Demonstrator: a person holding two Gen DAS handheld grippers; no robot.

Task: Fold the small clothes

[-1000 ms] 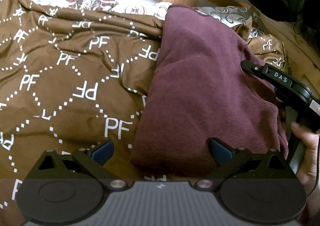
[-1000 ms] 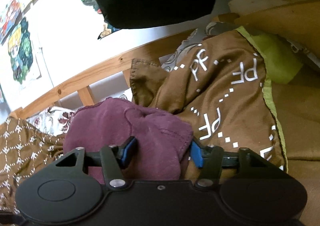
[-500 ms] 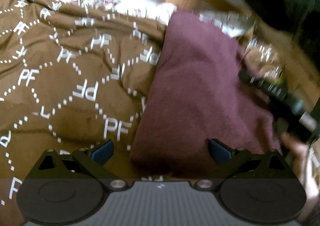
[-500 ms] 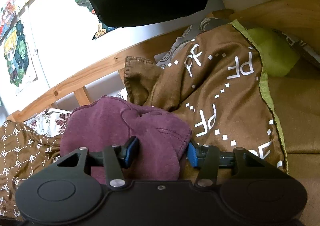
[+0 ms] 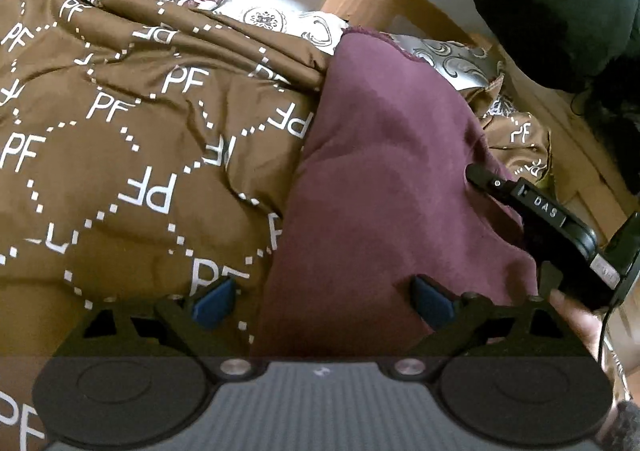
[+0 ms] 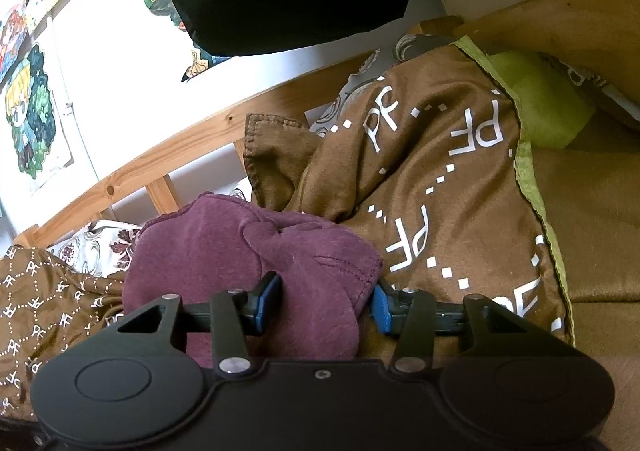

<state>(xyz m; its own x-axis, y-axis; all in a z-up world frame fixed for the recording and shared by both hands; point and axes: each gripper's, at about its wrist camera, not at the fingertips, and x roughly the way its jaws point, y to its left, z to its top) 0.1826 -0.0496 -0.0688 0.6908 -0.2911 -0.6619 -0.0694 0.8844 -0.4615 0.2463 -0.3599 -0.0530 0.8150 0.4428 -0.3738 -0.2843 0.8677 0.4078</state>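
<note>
I keep the maroon garment (image 6: pixel 256 251) bunched between my right gripper (image 6: pixel 325 301) fingers, which pinch its near edge to anchor it on the bed's brown quilt (image 5: pixel 132 155). My left gripper (image 5: pixel 322 301) fingers stand wide but are closing, straddling the garment's near-left corner, pads not touching it

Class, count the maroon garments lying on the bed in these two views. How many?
1: the maroon garment lies on the brown blanket, its bunched end between the right gripper's pads. Others may be hidden.
</note>
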